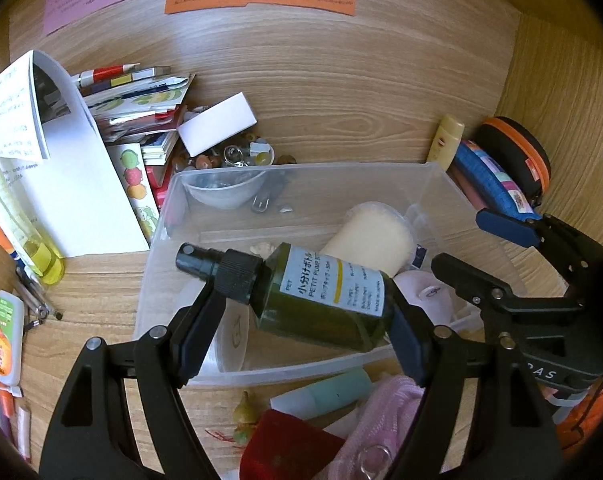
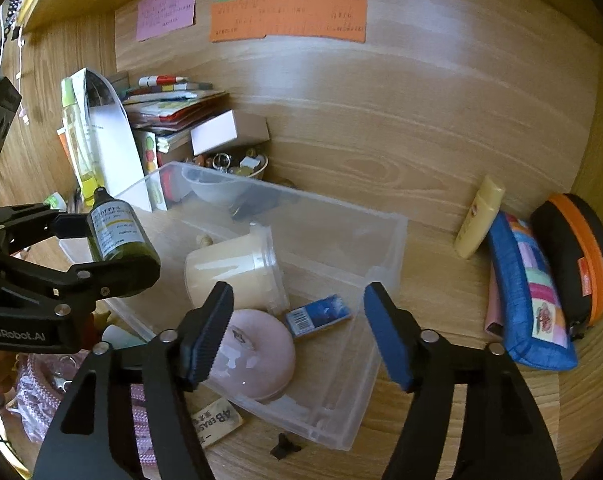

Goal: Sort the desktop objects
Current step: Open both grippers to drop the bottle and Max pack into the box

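Left claw (image 1: 297, 320) clamps green spray bottle (image 1: 321, 300) above clear bin (image 1: 301, 172); right claw (image 2: 297, 336) gapes apart.

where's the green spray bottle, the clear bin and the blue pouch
green spray bottle (image 1: 321, 296), left wrist view, on its white label
clear bin (image 2: 385, 248), right wrist view, on its far right wall
blue pouch (image 2: 529, 292), right wrist view, on its patchwork side

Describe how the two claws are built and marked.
Both claws are matte black plastic with triangular cut-outs and silver pivot pins. The left claw and right claw each carry two fingers tipped with ribbed dark blue pads. White lettering, "GenRobot.AI", sits on the left claw's body. No cables or sleeves show.
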### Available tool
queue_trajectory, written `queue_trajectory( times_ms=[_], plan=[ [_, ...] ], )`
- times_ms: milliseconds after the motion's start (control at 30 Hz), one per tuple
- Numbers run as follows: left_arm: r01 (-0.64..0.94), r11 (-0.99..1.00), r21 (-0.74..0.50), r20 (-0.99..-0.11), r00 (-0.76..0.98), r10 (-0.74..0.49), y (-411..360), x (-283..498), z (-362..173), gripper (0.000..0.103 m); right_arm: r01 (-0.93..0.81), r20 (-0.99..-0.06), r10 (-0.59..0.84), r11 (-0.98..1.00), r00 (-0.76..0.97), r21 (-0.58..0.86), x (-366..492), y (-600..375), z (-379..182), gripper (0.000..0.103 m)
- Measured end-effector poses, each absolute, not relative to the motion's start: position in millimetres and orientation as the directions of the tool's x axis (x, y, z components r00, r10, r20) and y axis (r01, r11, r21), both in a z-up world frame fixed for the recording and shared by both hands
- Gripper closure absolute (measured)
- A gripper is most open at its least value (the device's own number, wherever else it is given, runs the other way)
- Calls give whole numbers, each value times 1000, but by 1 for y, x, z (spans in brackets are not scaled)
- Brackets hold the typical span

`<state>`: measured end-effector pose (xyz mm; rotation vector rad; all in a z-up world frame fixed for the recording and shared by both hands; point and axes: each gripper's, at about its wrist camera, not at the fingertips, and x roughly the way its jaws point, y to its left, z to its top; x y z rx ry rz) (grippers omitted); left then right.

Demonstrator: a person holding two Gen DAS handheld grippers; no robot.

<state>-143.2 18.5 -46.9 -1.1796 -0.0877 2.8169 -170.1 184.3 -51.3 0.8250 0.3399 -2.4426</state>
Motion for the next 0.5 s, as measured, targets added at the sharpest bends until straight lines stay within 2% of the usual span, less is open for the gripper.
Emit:
queue_trajectory(
  times_ms=[267,333,367,400,467,500],
  plan=[
    [-45,-996,-75,-679,-729,84,13,-128,-32,26,552,-609,-400,-830,-685,-75,-168,187,-48,32],
    [-42,-996,-80,-672,-736,84,11,-124,-27,26,546,-600,-398,-834,-694,-77,-165,188,-44,27],
    [-39,-996,-81,-668,-739,83,9,-122,-24,25,543,-595,-398,-836,-698,-78,-164,189,-42,24],
    [-35,-996,-82,-663,-744,81,8,-119,-22,16,539,-586,-398,-838,-706,-81,-162,190,-40,24],
    [-22,-996,-85,-640,-765,71,4,-111,-15,6,534,-572,-395,-841,-719,-90,-157,192,-34,22],
    [-17,-997,-82,-628,-775,65,3,-107,-12,6,531,-567,-393,-842,-724,-94,-155,192,-32,22]
  ],
)
